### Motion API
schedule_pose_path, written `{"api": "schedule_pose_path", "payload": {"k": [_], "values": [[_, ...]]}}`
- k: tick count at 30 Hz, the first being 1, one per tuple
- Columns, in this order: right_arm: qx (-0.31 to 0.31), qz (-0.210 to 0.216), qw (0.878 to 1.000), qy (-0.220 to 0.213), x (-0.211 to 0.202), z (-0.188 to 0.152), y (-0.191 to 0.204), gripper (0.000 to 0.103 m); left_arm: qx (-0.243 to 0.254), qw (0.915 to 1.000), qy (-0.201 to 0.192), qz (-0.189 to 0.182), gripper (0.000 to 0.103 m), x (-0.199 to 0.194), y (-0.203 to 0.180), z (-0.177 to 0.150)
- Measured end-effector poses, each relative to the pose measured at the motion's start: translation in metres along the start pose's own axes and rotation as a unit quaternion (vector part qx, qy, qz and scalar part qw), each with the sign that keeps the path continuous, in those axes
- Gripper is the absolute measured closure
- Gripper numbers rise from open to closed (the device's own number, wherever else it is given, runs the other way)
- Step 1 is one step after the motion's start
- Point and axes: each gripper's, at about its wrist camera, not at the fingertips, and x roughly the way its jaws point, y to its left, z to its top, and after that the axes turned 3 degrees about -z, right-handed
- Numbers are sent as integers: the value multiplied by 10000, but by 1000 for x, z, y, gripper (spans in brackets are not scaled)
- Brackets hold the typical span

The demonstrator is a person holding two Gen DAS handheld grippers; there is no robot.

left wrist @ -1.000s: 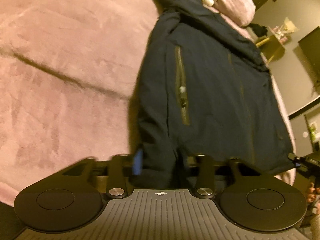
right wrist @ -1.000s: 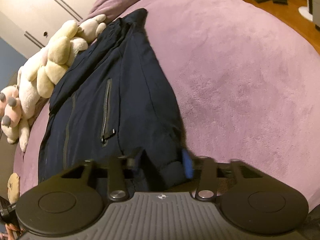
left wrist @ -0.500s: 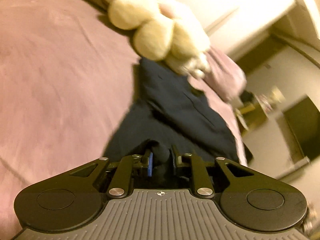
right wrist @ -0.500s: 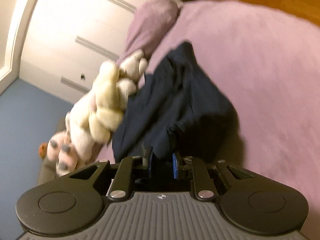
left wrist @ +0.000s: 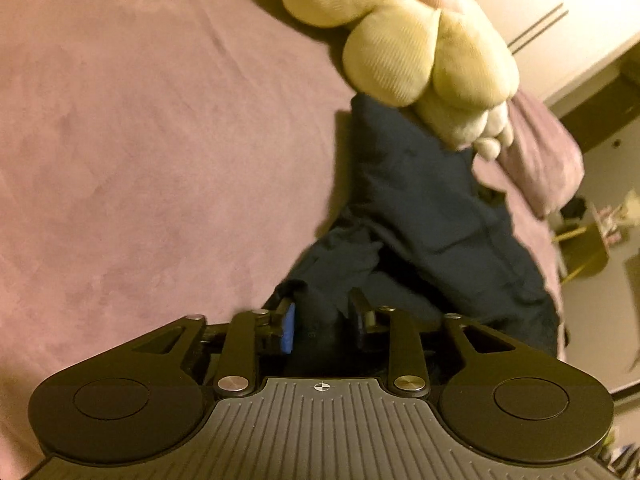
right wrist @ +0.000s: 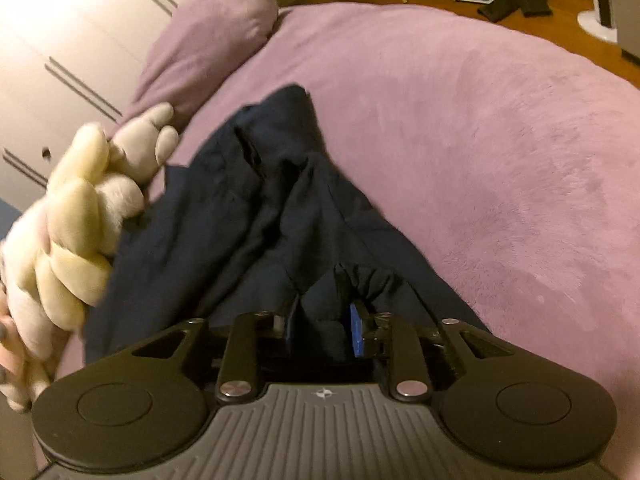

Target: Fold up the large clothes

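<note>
**Jacket hem gripped in both claws, with a plush toy in the path of the fold**

The likeliest trouble lies at the far end of the bed (right wrist: 500,128). The cream plush toy (left wrist: 404,40) rests against the far end of the dark navy jacket (left wrist: 432,208), and in the left wrist view one of its paws overlaps the fabric there. If the near hem is carried over to that end, the fold could land on the toy, drag it along, or come out crooked. A second risk is the grip itself: each claw pinches only a small bunch of thick, padded cloth, and the weight of the rest of the garment could pull that bunch out mid-lift. One side slipping before the other would leave the fold skewed.

The left claw (left wrist: 322,318) is drawn in narrow, with a wad of the jacket's near edge filling the gap between its fingers, the blue pad pressed to the cloth. The right claw (right wrist: 326,322) is likewise nearly closed around a gathered tuft of the same edge.

The jacket lies lengthwise on the pink-purple bed, rumpled, running from the claws at the near side to the toy and the pillow (right wrist: 208,40) at the far side.
</note>
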Motion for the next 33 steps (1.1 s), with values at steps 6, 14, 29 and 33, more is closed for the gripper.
{"api": "schedule_pose_path", "payload": {"k": [6,14,29,33], "values": [[-266,665,9951,-676,-43,13,-11,50,830,9866,-1397,114,15,-49,-7,0],[-2201,-160,9685,-1154,-54,-6,1,34,2070,9770,-494,161,7,-14,-18,-30],[-3589,-988,9170,-1435,-12,-29,48,96,2142,9752,-531,189,65,-3,-27,-33],[-3618,-698,9120,-1801,-37,-36,52,96,2296,9713,-624,-4,77,-14,-30,-35]]}}
